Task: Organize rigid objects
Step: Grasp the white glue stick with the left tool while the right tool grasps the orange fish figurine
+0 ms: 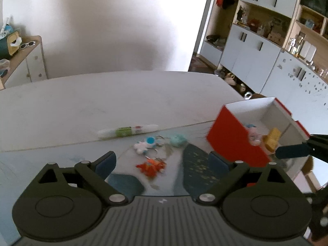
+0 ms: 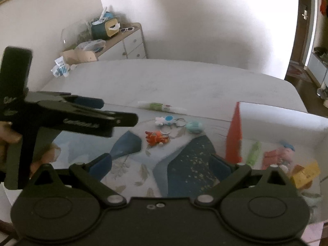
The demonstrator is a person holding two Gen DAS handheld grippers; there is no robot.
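On a patterned mat lie an orange keychain figure (image 1: 151, 167) (image 2: 156, 139), a white and blue keychain (image 1: 143, 144) (image 2: 165, 120), a teal round charm (image 1: 178, 140) (image 2: 194, 127) and a white and green pen (image 1: 128, 131) (image 2: 161, 106). A red and white box (image 1: 235, 141) (image 2: 234, 135) stands at the right and holds a yellow block (image 1: 272, 138) (image 2: 305, 174), a pink item (image 2: 274, 156) and a green pen (image 2: 253, 152). My left gripper (image 1: 163, 162) is open and empty above the keychains. My right gripper (image 2: 162, 164) is open and empty beside the box.
A white table (image 1: 123, 94) carries the mat (image 2: 184, 164). A low dresser (image 2: 131, 41) with clutter stands at the back left. Shelves and white cabinets (image 1: 256, 47) line the right wall. The left gripper's body (image 2: 61, 116) fills the left of the right wrist view.
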